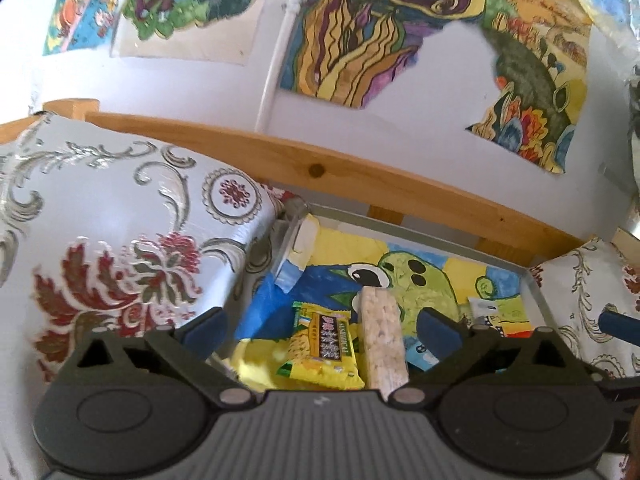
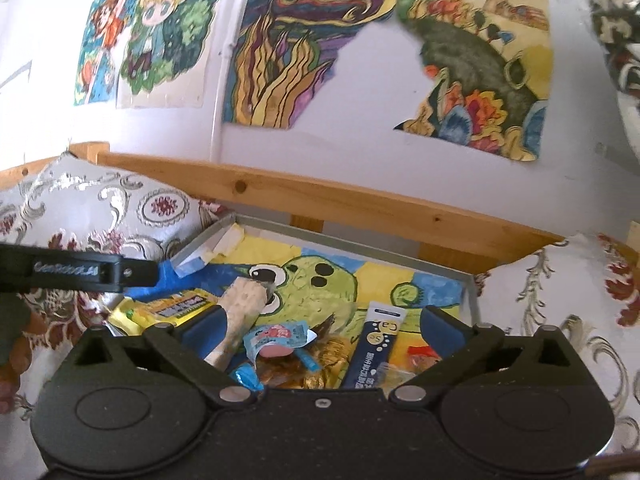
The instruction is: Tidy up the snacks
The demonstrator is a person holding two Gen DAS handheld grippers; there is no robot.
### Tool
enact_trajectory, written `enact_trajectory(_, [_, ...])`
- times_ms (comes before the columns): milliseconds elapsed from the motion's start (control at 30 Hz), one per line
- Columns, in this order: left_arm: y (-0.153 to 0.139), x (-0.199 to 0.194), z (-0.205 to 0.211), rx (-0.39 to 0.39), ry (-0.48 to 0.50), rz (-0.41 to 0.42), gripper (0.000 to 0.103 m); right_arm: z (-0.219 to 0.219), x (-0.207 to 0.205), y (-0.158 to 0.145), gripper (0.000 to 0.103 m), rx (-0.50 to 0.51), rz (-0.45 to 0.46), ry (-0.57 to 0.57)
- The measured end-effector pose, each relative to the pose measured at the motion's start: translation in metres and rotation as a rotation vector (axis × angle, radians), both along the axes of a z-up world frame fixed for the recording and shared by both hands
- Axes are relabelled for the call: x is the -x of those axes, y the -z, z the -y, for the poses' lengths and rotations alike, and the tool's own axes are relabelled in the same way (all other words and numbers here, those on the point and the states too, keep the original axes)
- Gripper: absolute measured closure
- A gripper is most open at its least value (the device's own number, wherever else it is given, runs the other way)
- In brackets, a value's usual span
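Note:
A shallow grey tray (image 1: 404, 233) lined with a green frog painting holds the snacks. In the left wrist view a yellow snack packet (image 1: 320, 346) and a beige rice bar (image 1: 381, 336) lie side by side between the spread fingers of my left gripper (image 1: 322, 328), which is open and touches neither. My right gripper (image 2: 324, 328) is open above the tray (image 2: 352, 237), over a blue and pink jelly pouch (image 2: 276, 336), a gold wrapper (image 2: 322, 364) and a dark blue stick pack (image 2: 378, 350). The rice bar (image 2: 242, 308) leans by its left finger.
Patterned cushions (image 1: 120, 220) flank the tray on the left and the right (image 2: 560, 300). A wooden rail (image 1: 320, 168) and a wall with colourful paintings stand behind. The left gripper's arm (image 2: 80, 272) reaches in from the left. An orange packet (image 2: 420, 354) lies at the tray's right.

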State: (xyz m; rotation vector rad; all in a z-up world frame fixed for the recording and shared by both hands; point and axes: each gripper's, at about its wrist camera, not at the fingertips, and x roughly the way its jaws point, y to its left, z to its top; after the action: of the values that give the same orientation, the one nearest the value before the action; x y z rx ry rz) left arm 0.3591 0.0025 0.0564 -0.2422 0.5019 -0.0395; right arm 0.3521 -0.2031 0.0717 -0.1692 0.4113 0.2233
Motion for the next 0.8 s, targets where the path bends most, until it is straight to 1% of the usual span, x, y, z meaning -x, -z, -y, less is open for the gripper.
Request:
enact_trajectory(200, [-0.011,0.035,0.0,-0.023,-0.008,0.039,0.001,0.009,0.029,-0.014,0.001,-0.028,0.022,0.023])
enact_trajectory(367, [-0.017,0.061,0.0,-0.044,0.004,0.046,0.001,0.016,0.053,-0.021,0.001,-0.046,0.037,0.041])
enact_trajectory(567, [-0.017,0.091,0.002,-0.061,0.019,0.033,0.0,0.024,0.084,-0.025,0.001,-0.069,0.044,0.067])
enact_trajectory(800, [-0.013,0.125,0.007,-0.077,0.037,0.002,0.0,0.035,0.12,-0.021,0.001,-0.088,0.033,0.094])
